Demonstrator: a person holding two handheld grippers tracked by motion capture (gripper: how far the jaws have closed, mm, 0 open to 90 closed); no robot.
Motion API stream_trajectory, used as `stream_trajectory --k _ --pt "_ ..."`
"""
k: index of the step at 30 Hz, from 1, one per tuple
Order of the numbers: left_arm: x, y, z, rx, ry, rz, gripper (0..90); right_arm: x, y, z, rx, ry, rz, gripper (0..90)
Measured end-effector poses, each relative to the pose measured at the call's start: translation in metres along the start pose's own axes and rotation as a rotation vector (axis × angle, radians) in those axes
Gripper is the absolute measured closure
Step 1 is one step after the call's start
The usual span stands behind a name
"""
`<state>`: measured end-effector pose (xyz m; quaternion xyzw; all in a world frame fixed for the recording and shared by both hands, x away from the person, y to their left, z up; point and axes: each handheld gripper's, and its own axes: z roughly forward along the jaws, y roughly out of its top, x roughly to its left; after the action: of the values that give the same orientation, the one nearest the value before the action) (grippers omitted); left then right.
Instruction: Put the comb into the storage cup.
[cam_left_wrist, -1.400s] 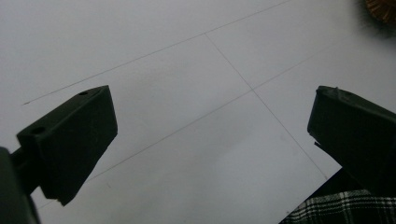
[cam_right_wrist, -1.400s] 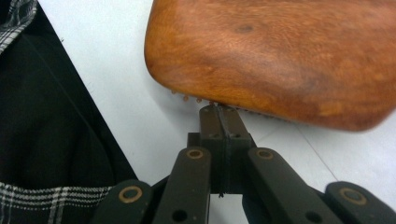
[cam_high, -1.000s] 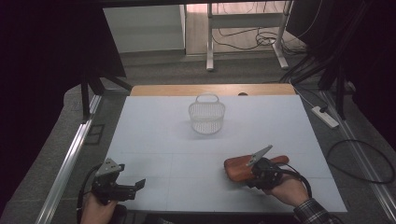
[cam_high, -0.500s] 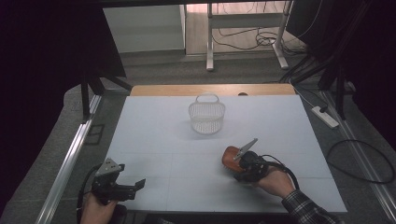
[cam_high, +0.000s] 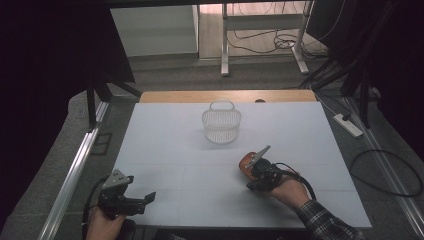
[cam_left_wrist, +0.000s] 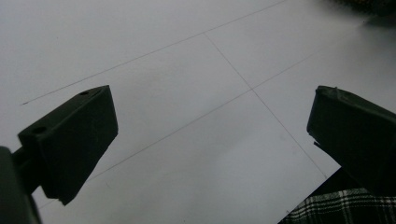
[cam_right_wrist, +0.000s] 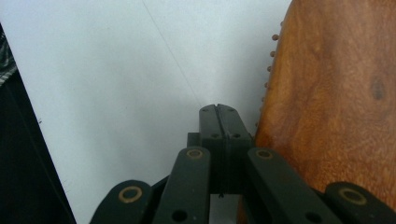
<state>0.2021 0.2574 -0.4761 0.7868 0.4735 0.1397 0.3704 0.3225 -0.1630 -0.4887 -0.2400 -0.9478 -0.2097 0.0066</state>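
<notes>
Left gripper (cam_high: 145, 199): hovering at 7 o'clock on the white table (cam_high: 170, 150), by the near edge. The claw is standing released, jaws spread wide, with only bare table sheet showing between them in the left gripper view (cam_left_wrist: 210, 116).

Basket (cam_high: 221, 125): a white wire basket with a hoop handle is standing upright at 12 o'clock, well apart from both grippers and looking empty.

Brown wooden piece (cam_high: 244, 162): lying just right of the table's middle, at about 4 o'clock, touching the right gripper's tip. In the right gripper view (cam_right_wrist: 336, 93) it is showing a grained, glossy face with a row of small studs along one edge. What it is, I cannot tell.

Right gripper (cam_high: 248, 170): pointing toward 11 o'clock, claw clenched. In its own view (cam_right_wrist: 218, 112) the jaws are pressing flat together with nothing between them, the wood lying alongside at 3 o'clock.

Sleeve (cam_high: 325, 225): plaid, coming in at 5 o'clock.

Handling, as I am judging it: the piece is looking stiff, fairly light and smooth enough to slip. I would open the claw and pinch across its narrower width near the middle, off the studded edge.
</notes>
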Motion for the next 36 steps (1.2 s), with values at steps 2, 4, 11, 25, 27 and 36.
stream_trajectory --k 2,4,11,25,27,36 --pt "0.000 0.000 0.000 -0.001 0.001 0.001 1.9 0.001 -0.001 -0.002 -0.011 0.003 0.002 90.0" --pt "0.000 0.000 0.000 0.000 0.002 0.001 1.9 0.003 -0.002 -0.006 -0.030 0.005 0.003 90.0" --pt "0.000 0.000 0.000 0.000 0.003 0.003 1.9 0.009 -0.009 -0.021 -0.080 -0.031 -0.003 85.7" --pt "-0.001 0.000 0.000 0.000 0.004 0.000 1.9 0.006 -0.034 -0.045 -0.163 -0.117 0.089 46.3" --pt "0.000 0.000 0.000 0.002 0.003 0.000 2.0 0.003 -0.041 -0.049 -0.185 -0.138 0.119 38.9" --pt "0.000 0.000 0.001 0.003 0.002 -0.002 2.0 -0.005 -0.060 -0.059 -0.199 -0.181 0.193 20.5"
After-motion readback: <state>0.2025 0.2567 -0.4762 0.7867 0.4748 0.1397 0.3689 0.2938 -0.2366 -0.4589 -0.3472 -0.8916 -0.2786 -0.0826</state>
